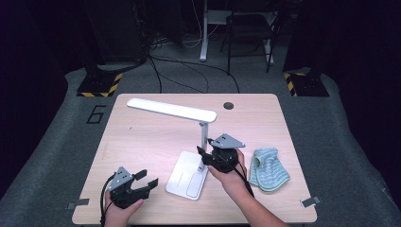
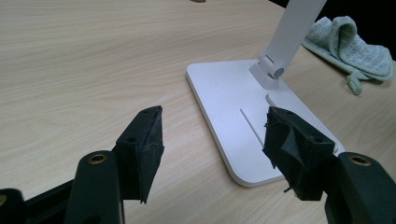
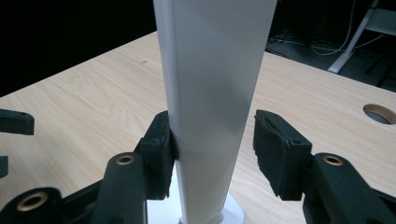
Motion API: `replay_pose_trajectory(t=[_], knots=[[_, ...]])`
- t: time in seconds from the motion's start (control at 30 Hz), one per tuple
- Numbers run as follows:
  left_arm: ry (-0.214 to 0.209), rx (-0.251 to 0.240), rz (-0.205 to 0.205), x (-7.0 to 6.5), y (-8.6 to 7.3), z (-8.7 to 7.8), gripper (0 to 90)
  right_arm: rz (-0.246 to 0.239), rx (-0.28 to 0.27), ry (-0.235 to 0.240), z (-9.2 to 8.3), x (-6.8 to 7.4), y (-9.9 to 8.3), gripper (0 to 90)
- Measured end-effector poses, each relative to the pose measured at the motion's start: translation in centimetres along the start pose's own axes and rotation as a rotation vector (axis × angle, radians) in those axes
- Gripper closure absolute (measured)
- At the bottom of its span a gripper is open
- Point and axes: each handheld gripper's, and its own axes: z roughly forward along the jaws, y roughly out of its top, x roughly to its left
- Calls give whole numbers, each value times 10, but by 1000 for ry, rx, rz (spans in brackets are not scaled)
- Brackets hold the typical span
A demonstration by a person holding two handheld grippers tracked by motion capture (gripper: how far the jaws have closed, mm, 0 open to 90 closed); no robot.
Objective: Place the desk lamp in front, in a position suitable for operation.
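Observation:
A white desk lamp stands on the wooden table (image 1: 142, 137), with a flat base (image 1: 187, 177), an upright stem (image 1: 203, 135) and a long head (image 1: 170, 109) reaching back left. My right gripper (image 1: 202, 156) is at the stem just above the base. In the right gripper view the stem (image 3: 212, 70) rises between the jaws of this gripper (image 3: 215, 149): the left pad (image 3: 161, 154) touches it and the right pad (image 3: 275, 149) stands off with a gap. My left gripper (image 1: 145, 178) rests open and empty near the front left. Its jaws (image 2: 212, 140) point at the lamp base (image 2: 238, 107).
A crumpled light-green cloth (image 1: 268, 169) lies on the table right of the lamp, also in the left gripper view (image 2: 352, 44). A round cable hole (image 1: 229, 105) sits near the far edge. Beyond the table are chair legs, cables and hazard-striped stands.

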Motion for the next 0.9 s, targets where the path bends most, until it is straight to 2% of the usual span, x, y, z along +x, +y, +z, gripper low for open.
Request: replay_pose_trajectory(t=[0.3, 0.4, 0.47, 0.53, 0.73, 0.9], knots=[[0, -1, 1, 1, 0, -1, 370, 24, 7, -20, -1, -8, 0, 469], [4, -3, 2, 0, 0, 0, 370, 58, 8, -15, -1, -12, 1, 533], [-1, 2, 0, 0, 0, 0, 370, 98, 6, -4, -1, -15, 1, 583], [1, 1, 0, 0, 0, 1, 370, 118, -1, -4, 0, -16, 2, 592], [0, 1, 3, 0, 0, 2, 370, 110, -4, -6, 3, -17, 5, 629], [-8, -1, 0, 0, 0, 1, 370, 79, 0, 5, 6, -14, 6, 674]])
